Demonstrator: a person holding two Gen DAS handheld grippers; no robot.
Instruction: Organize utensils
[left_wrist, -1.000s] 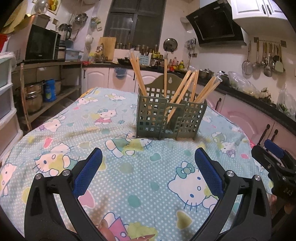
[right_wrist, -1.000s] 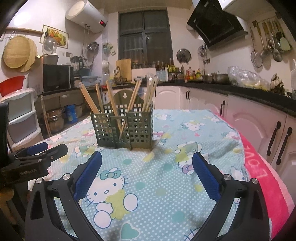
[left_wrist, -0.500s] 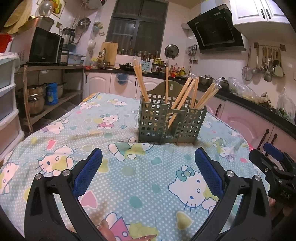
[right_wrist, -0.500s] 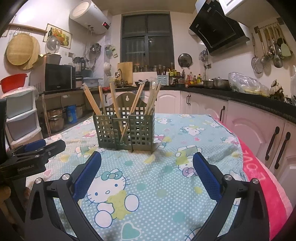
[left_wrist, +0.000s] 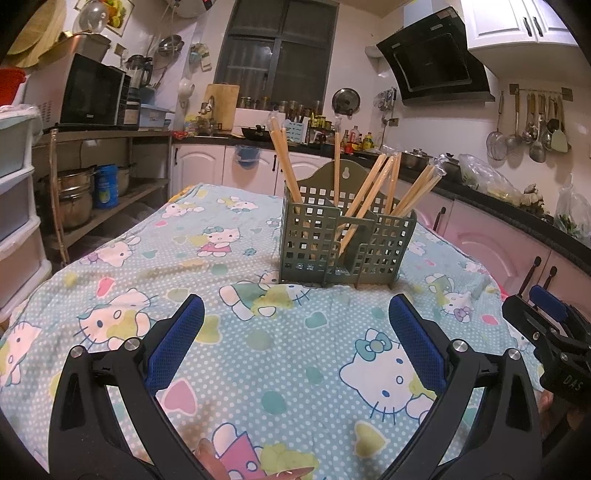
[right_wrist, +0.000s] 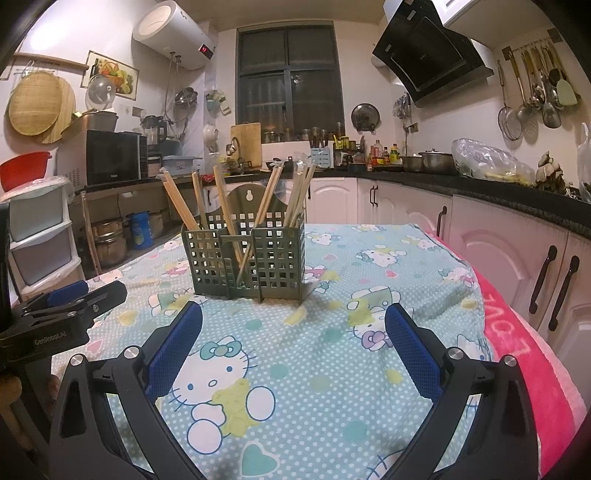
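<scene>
Chopsticks (left_wrist: 369, 192) stand upright-tilted in holder (left_wrist: 343, 243), frame centre, dead ahead of left gripper (left_wrist: 295, 332); right gripper (right_wrist: 293, 332) similarly near. Both spread wide, empty.

Kitchen at night, warm indoor light.
Dark window (right_wrist: 290, 79) ahead of fingers; microwave (right_wrist: 112, 158) on shelf far left w/ water heater (right_wrist: 173, 35) above; range hood (right_wrist: 428, 51) upper right; white cabinets (right_wrist: 402, 206) under black counter (right_wrist: 498, 192) right.

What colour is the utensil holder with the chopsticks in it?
The utensil holder is dull olive green, a grid of square holes. It shows best in the right wrist view.
</scene>
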